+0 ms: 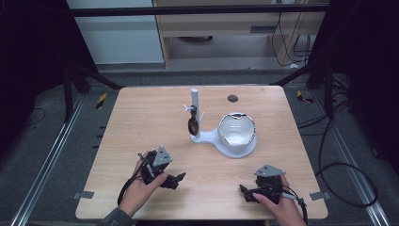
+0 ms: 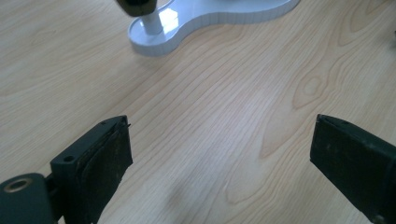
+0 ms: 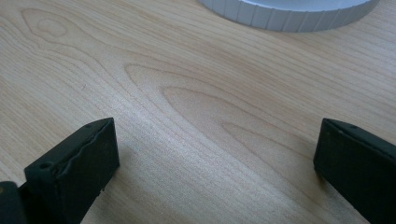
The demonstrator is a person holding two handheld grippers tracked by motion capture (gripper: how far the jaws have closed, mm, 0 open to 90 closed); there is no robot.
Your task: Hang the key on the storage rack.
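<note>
near the table's (image 1: 141,117) front edge i have both tools resting low on the wood: the left gripper (image 1: 176,179) sits with its jaws spread wide and nothing between them, and the right gripper (image 1: 245,192) is likewise spread and empty. past them, toward the middle of the table, stands the white stand (image 1: 207,137), its post carrying a dark pair of sunglasses (image 1: 192,125) hung on a peg, with a shiny bowl (image 1: 236,129) seated on the stand's round end.

i judge the sunglasses to be light, stiff at the frame, slick on the lenses and easy to scratch or bend at the hinges. i would take them at the frame's bridge or a temple arm, lightly, and lift them clear of the peg before pulling away.

the high view gives the whole layout. the left gripper view shows the stand's narrow end and the post's foot (image 2: 152,23) up close, plus the sunglasses' lower edge (image 2: 135,5), while the right gripper view catches the ribbed rim of the round base (image 3: 280,14).
</note>
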